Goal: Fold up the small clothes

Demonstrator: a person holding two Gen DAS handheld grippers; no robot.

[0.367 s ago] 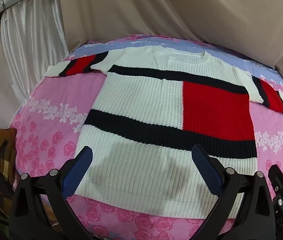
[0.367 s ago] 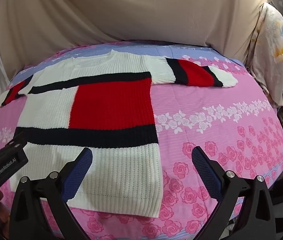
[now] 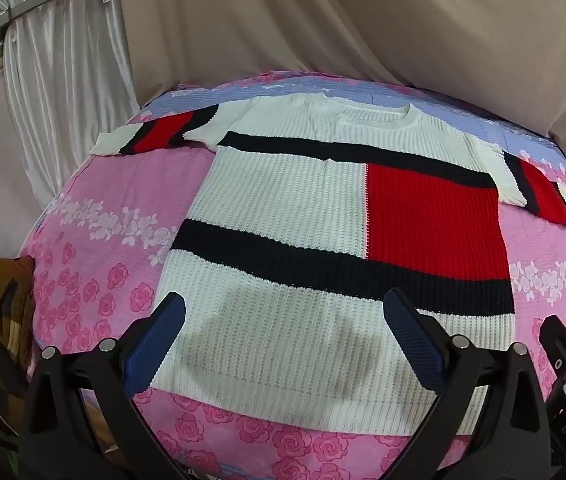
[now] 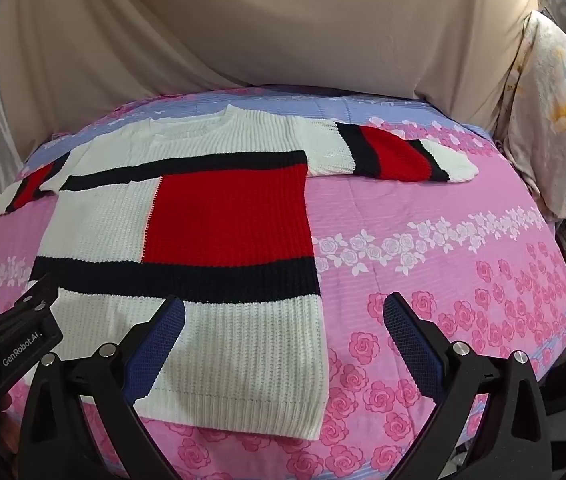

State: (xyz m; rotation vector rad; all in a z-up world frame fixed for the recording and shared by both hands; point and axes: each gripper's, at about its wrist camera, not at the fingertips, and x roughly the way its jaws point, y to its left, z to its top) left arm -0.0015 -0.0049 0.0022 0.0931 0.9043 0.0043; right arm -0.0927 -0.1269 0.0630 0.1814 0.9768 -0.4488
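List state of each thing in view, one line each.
knit sweater: unfolded, flat, face up, both sleeves spread out.
left gripper: open, fingers above the sweater's hem, holding nothing.
right gripper: open, over the sweater's right hem corner, holding nothing.
floral bedsheet: spread under the sweater.

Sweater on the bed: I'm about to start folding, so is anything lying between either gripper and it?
Nothing visible. The sweater lies flat on the pink bedspread, with the open left gripper and open right gripper hovering over its hem.

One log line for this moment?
stage: pre-fold | sweater: flat on bed | left gripper: open | right gripper: open
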